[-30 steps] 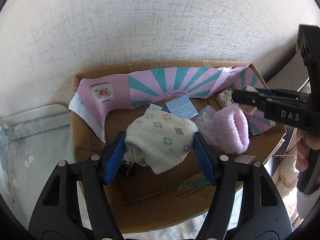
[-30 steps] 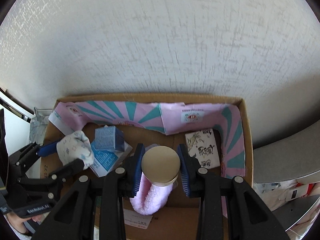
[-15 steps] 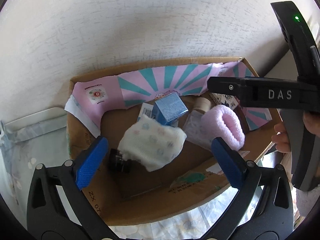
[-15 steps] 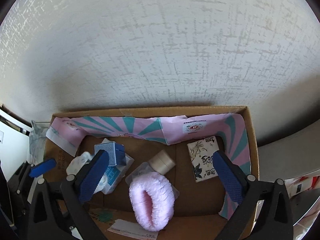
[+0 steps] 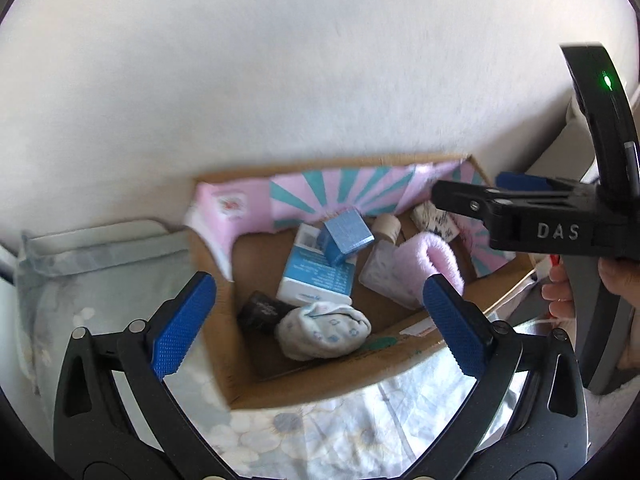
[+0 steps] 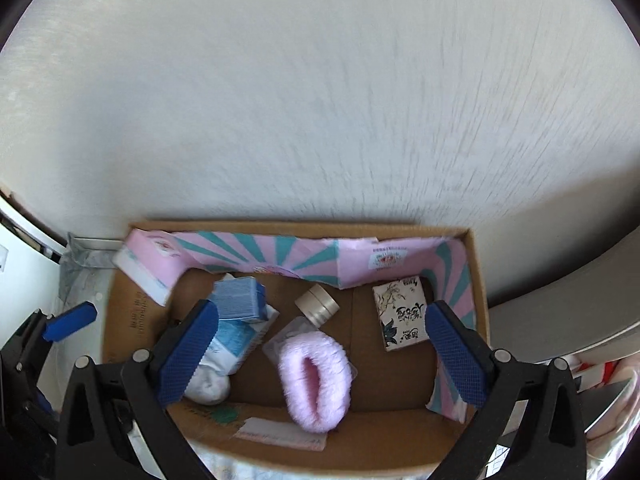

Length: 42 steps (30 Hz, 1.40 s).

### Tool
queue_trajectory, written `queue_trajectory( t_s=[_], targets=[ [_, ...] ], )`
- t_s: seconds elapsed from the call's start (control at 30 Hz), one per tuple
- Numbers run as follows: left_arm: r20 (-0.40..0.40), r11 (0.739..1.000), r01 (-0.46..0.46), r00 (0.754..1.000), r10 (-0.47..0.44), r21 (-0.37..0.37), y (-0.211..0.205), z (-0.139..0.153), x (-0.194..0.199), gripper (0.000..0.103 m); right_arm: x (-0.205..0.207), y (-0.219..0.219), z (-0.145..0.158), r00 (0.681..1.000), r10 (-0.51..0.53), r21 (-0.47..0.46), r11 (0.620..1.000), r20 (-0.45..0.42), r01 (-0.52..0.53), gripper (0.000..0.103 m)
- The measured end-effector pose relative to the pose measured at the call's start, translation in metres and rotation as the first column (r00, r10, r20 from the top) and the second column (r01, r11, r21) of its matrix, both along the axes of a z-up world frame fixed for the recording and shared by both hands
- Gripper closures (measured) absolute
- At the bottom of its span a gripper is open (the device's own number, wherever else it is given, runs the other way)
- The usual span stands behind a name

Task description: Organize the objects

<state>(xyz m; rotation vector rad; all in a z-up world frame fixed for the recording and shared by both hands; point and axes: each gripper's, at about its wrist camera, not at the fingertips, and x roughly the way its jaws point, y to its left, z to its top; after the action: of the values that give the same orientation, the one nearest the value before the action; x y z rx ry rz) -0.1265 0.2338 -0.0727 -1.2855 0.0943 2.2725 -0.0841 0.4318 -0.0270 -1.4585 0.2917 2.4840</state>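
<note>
Both jaws stand wide with nothing between them: your left gripper (image 5: pixel 320 320) above the sock (image 5: pixel 324 332), your right gripper (image 6: pixel 322 352) above the pink scrunchie (image 6: pixel 316 380), both lying in the box (image 6: pixel 478 280). Lift straight clear of its walls, then pick the next item.
</note>
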Motion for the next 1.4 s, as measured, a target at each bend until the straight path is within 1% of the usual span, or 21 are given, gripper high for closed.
queue_trajectory(
  t_s=[0.1,0.23,0.3,0.43,0.53,0.67,0.83,0.93,1.3,1.4],
  targets=[
    [-0.040,0.999,-0.046,0.998,0.047,0.025,-0.027,0.029,0.006,0.000,0.010,-0.013,0.025,0.999,0.000,0.020,1.000,-0.041,0.001,0.000],
    [-0.124,0.992,-0.111,0.985,0.118,0.060,-0.070,0.069,0.020,0.000,0.028,-0.043,0.058,0.996,0.011,0.071,0.997,-0.090,-0.004,0.000],
    [-0.151,0.989,-0.127,0.979,0.136,0.072,-0.087,0.083,0.027,0.000,0.037,-0.060,0.069,0.993,0.015,0.075,0.997,-0.114,-0.006,0.000],
    [-0.200,0.985,-0.150,0.966,0.165,0.091,-0.125,0.107,0.044,0.000,0.054,-0.095,0.076,0.989,0.011,0.084,0.996,-0.148,0.002,0.000],
    [-0.219,0.984,-0.157,0.960,0.172,0.087,-0.144,0.110,0.056,0.000,0.071,-0.113,0.081,0.986,0.004,0.081,0.997,-0.166,0.009,0.000],
    [-0.227,0.985,-0.151,0.959,0.167,0.087,-0.164,0.108,0.069,0.000,0.091,-0.134,0.081,0.984,-0.021,0.102,0.994,-0.176,0.040,0.000],
    [-0.202,0.982,-0.141,0.965,0.165,0.129,-0.182,0.103,0.078,0.000,0.102,-0.148,0.078,0.982,-0.045,0.098,0.993,-0.184,0.064,0.000],
    [-0.200,0.982,-0.134,0.967,0.158,0.129,-0.186,0.102,0.079,0.000,0.105,-0.153,0.079,0.980,-0.056,0.114,0.990,-0.192,0.078,0.000],
    [-0.230,0.983,-0.133,0.960,0.159,0.124,-0.190,0.105,0.083,0.000,0.105,-0.158,0.080,0.977,-0.057,0.137,0.987,-0.205,0.087,0.000],
    [-0.245,0.985,-0.139,0.956,0.161,0.104,-0.191,0.105,0.085,0.000,0.104,-0.160,0.080,0.977,-0.050,0.145,0.986,-0.208,0.082,0.000]
  ],
)
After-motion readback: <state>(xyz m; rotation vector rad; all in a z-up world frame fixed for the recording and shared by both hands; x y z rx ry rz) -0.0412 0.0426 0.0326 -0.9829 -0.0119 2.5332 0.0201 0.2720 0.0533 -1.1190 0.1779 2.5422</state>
